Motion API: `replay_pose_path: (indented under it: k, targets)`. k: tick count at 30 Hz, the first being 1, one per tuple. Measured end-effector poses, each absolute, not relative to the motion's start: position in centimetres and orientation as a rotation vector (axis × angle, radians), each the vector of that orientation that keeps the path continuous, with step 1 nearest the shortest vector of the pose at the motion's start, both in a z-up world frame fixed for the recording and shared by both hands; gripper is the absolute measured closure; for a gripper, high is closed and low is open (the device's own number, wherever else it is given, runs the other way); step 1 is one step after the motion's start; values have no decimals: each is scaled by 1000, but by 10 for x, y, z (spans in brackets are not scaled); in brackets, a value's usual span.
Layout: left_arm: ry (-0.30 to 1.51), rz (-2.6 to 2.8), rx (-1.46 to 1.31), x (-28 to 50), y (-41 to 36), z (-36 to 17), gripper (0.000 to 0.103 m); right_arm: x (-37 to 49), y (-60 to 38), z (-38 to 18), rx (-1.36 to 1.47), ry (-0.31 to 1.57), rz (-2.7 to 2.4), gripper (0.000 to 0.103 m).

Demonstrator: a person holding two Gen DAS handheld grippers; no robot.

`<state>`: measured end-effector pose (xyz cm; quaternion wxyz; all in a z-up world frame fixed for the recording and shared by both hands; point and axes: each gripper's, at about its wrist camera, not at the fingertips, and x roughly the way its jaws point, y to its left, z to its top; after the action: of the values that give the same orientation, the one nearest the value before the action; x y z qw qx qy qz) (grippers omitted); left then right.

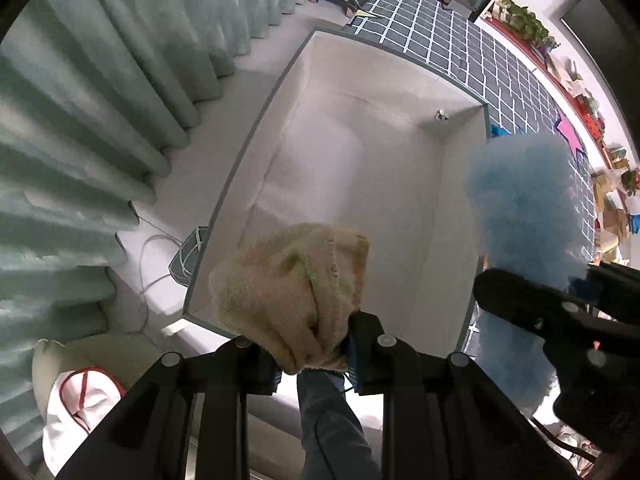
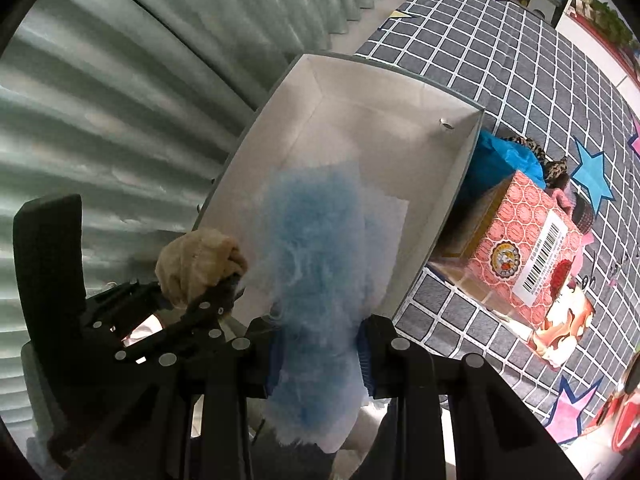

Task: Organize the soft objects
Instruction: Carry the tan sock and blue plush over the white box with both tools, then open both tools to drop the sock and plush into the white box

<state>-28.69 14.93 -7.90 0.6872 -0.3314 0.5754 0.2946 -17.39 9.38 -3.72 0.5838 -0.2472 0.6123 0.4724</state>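
Beige terry cloth (image 1: 288, 292) bunched, pinched by left gripper (image 1: 314, 360) above white bin (image 1: 248, 160). Fluffy blue fabric (image 2: 316, 264) clamped in right gripper (image 2: 320, 360), hiding part of bin floor. Pink carton (image 2: 532, 256) beside bin, barcode label too small to read.

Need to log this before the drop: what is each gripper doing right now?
Left gripper: closed on the beige towel, above the white box.
Right gripper: closed on the fluffy blue cloth.
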Motion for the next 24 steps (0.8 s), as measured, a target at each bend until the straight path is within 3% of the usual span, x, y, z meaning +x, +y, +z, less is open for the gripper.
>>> replay_pose_path:
  k: [18, 20, 22, 24]
  targets:
    - [1314, 659, -735, -281, 155, -90, 75, -169, 108, -51, -566, 1456, 1106, 72]
    - [1309, 662, -728, -281, 154, -89, 71, -170, 108, -50, -566, 1459, 1113, 72]
    - [1301, 664, -720, -280, 154, -88, 59, -169, 109, -50, -564, 1456, 1117, 71]
    - [1291, 660, -718, -281, 153, -88, 47, -169, 109, -49, -560, 1455, 1124, 59]
